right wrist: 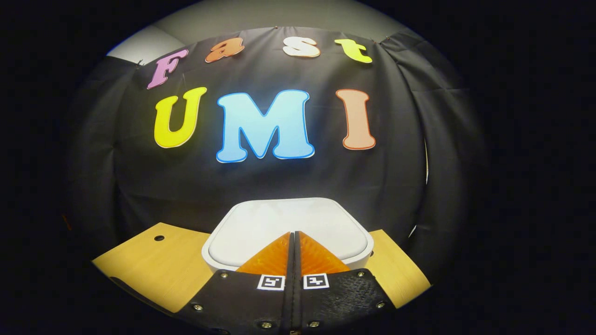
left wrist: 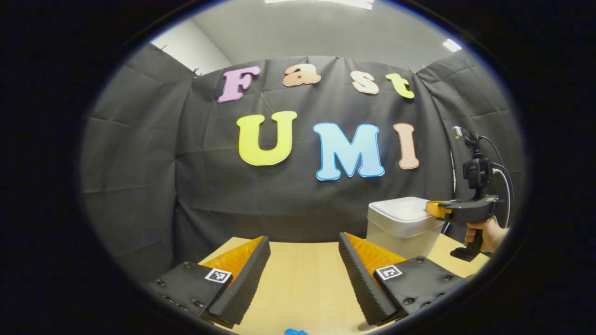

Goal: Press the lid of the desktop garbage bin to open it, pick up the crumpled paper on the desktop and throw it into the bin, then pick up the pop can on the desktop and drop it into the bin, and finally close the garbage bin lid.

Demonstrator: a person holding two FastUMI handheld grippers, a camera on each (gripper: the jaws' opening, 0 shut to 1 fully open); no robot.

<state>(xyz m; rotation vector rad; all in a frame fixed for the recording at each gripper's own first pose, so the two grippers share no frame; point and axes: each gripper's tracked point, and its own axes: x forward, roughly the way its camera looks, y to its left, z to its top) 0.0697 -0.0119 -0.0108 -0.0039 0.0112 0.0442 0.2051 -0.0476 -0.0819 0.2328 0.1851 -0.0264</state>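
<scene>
Bin (right wrist: pixel 288 223): lid down, on desk (right wrist: pixel 153 265).
Right gripper (right wrist: pixel 293 242): fingers pressed together, tip over lid, probably for pushing.
Left gripper (left wrist: pixel 302 265): fingers spread, empty, above desk, likely waiting for paper.

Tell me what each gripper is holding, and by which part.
Nothing. The left gripper is open over the table. The right gripper is shut with nothing between its fingers, over the bin lid.
</scene>
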